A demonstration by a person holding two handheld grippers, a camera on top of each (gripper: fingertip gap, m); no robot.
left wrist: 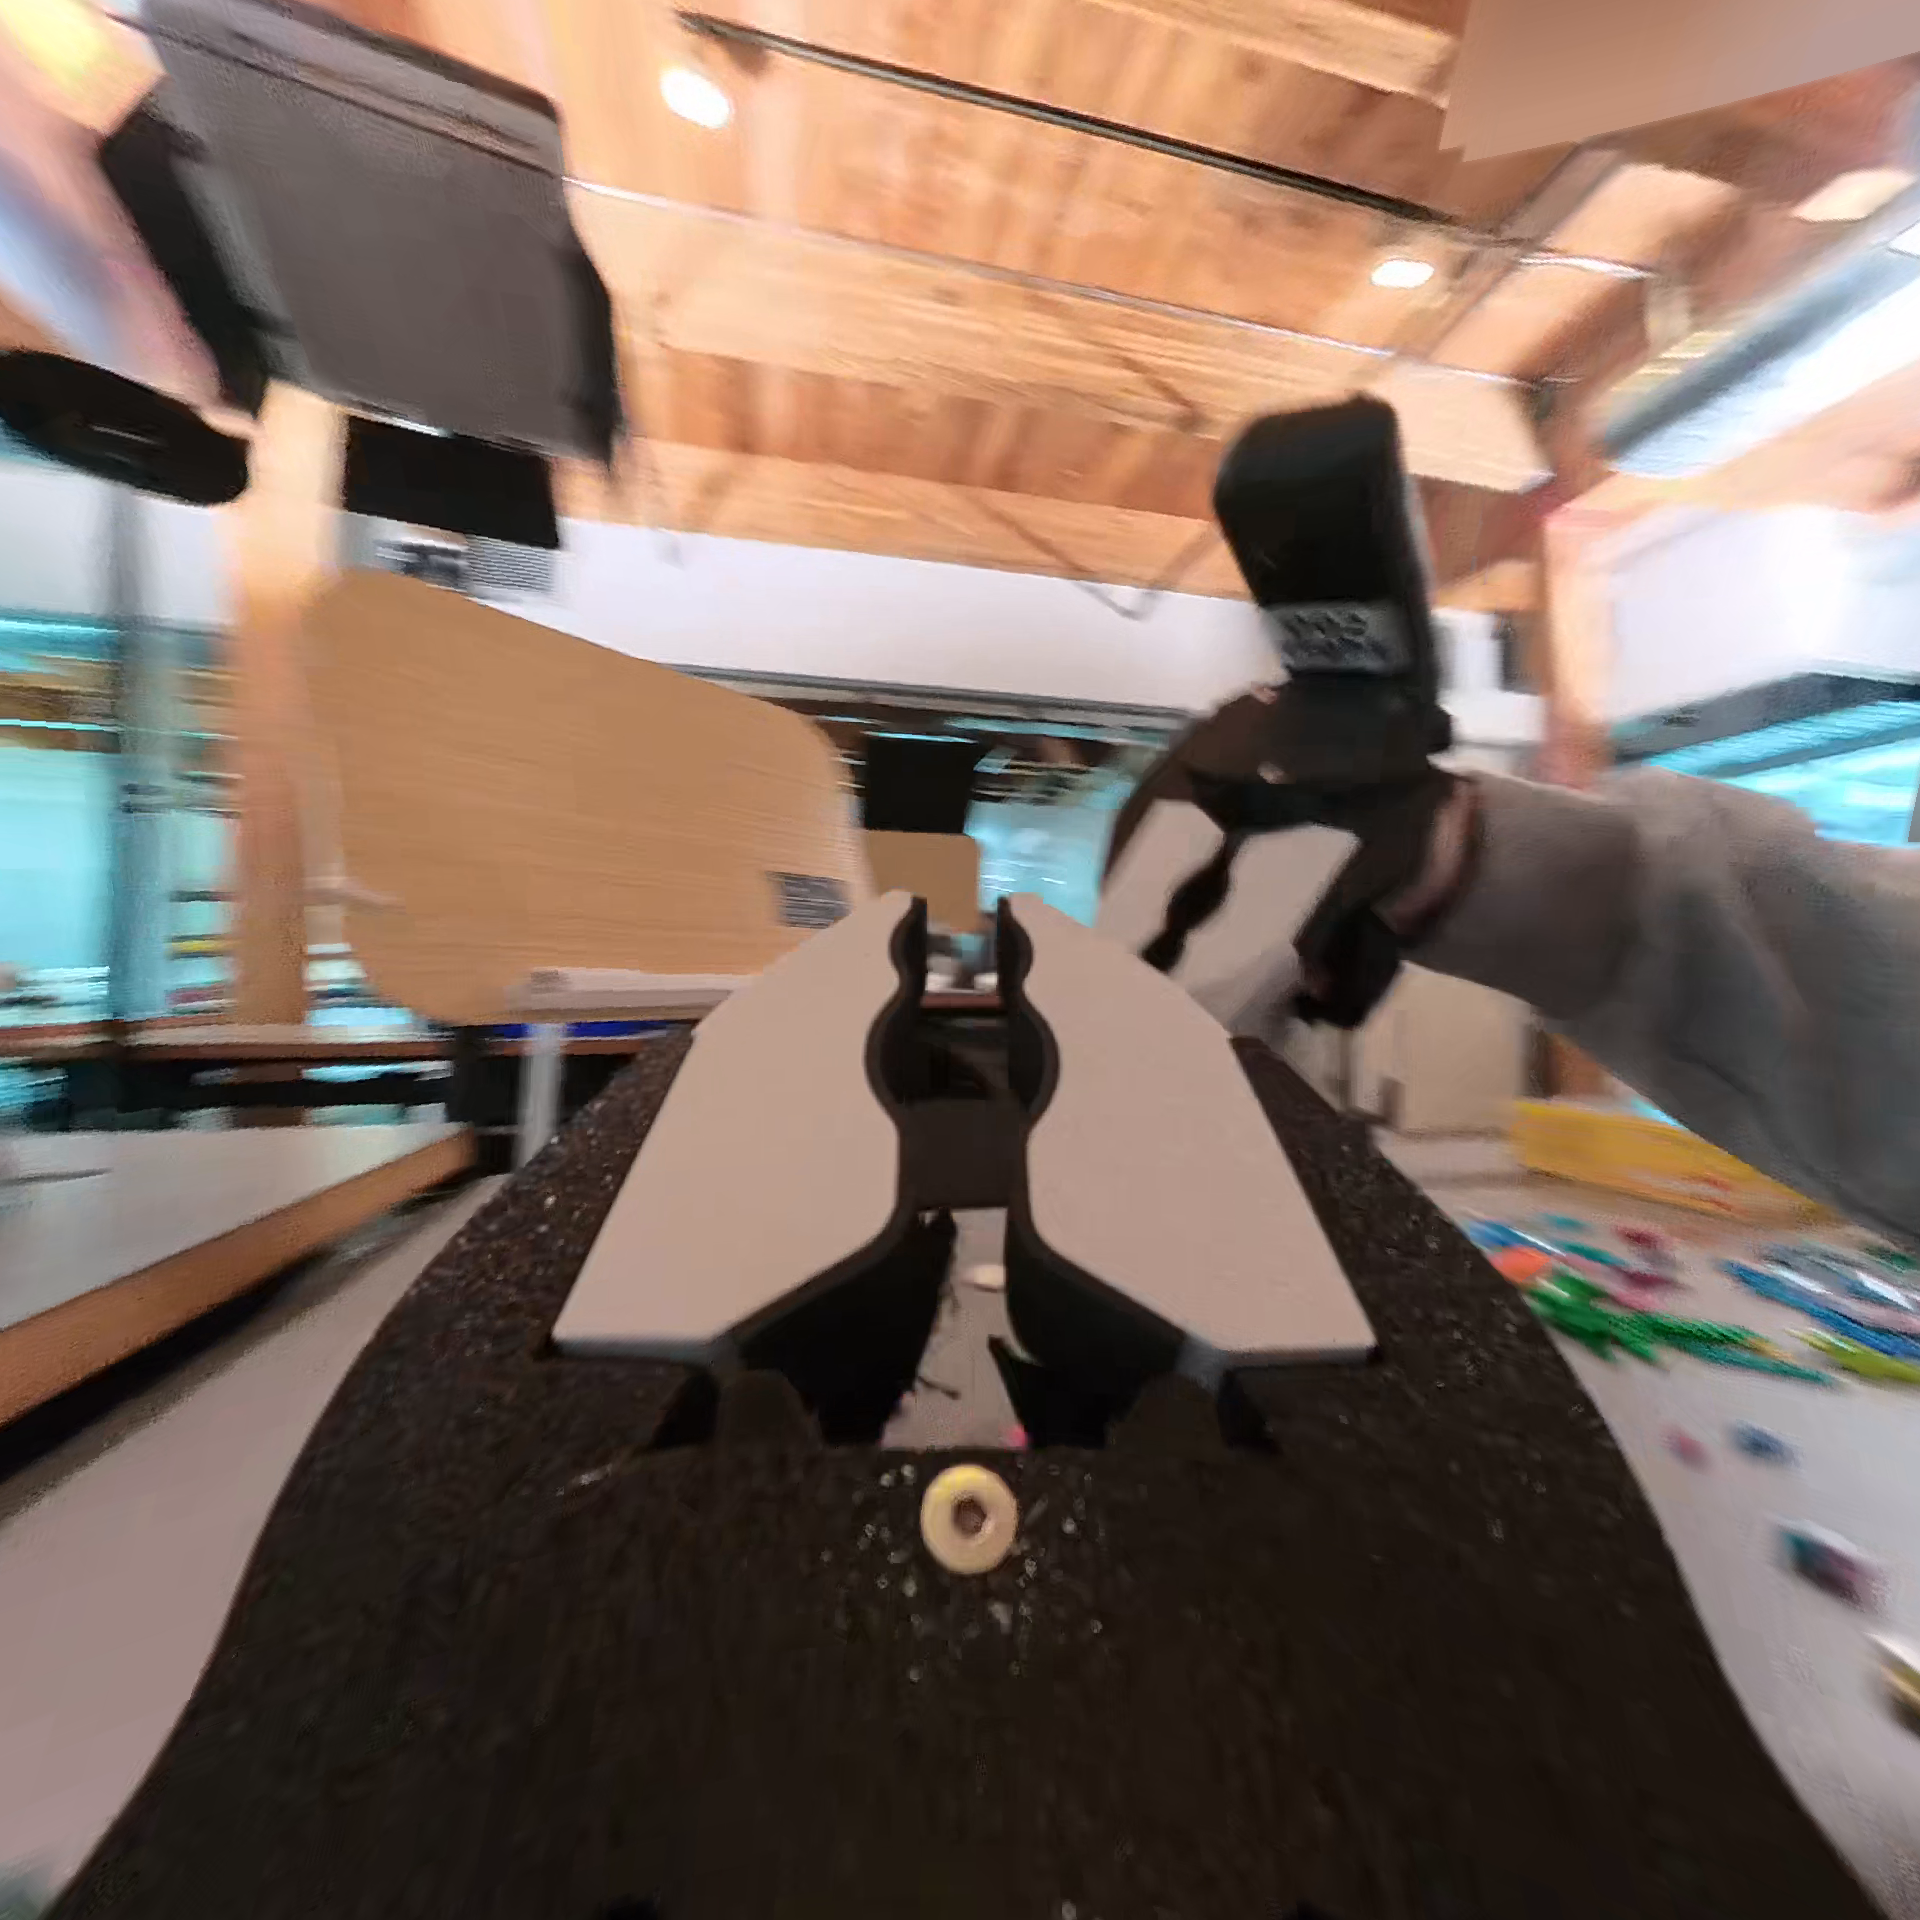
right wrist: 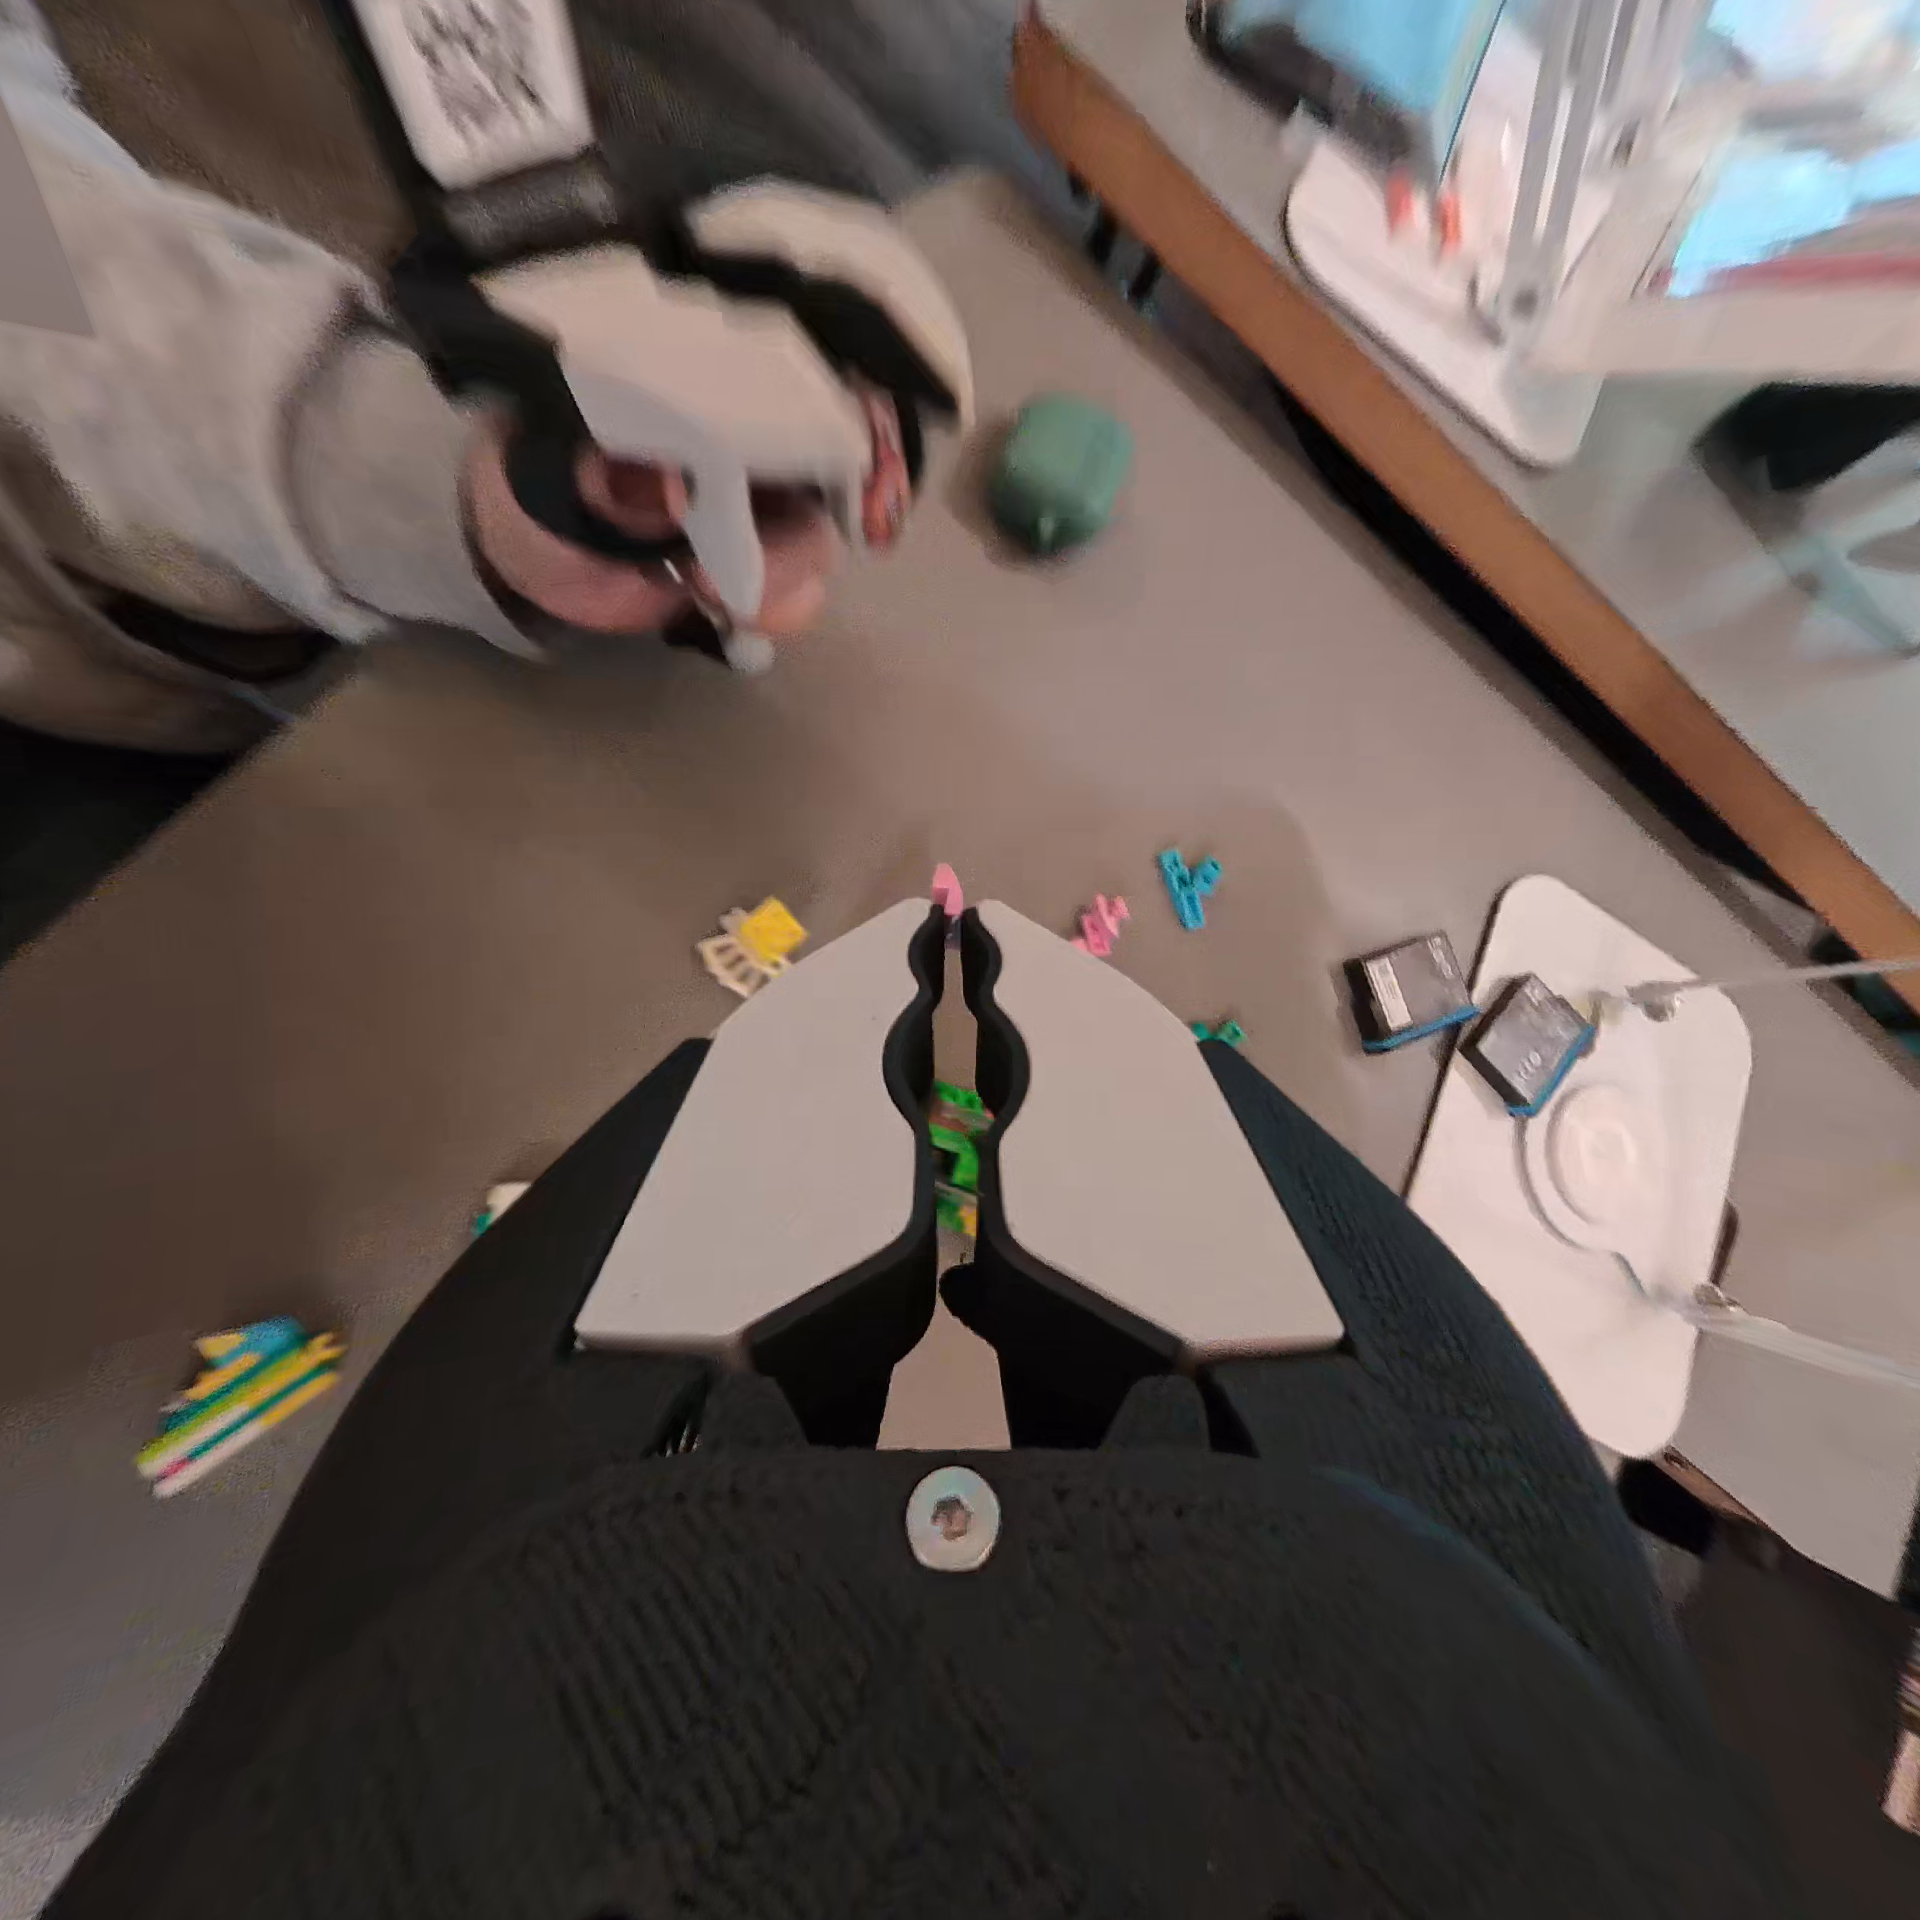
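Observation:
My left gripper [left wrist: 961,914] is raised and tilted up toward the room and the wooden ceiling. Its fingertips stand a little apart, with only background showing between them. My right gripper [right wrist: 953,920] points down at the grey table [right wrist: 520,935] and is shut on a small pink brick piece [right wrist: 947,885] that sticks out past its tips. The right gripper also shows in the left wrist view [left wrist: 1216,904], on a grey sleeve [left wrist: 1662,956]. The left gripper shows blurred in the right wrist view [right wrist: 727,416], held by a hand.
Loose bricks lie on the table: yellow [right wrist: 764,935], pink [right wrist: 1099,925], blue [right wrist: 1188,883], and a coloured stack [right wrist: 244,1387]. A green case [right wrist: 1060,473], two black batteries [right wrist: 1408,992] and a white pad [right wrist: 1621,1143] lie to the right. The table's wooden edge [right wrist: 1455,499] is beyond. My right fingertips sit around 9 cm from my left ones. The green case [right wrist: 1060,473] lies around 20 cm away from my left fingertips.

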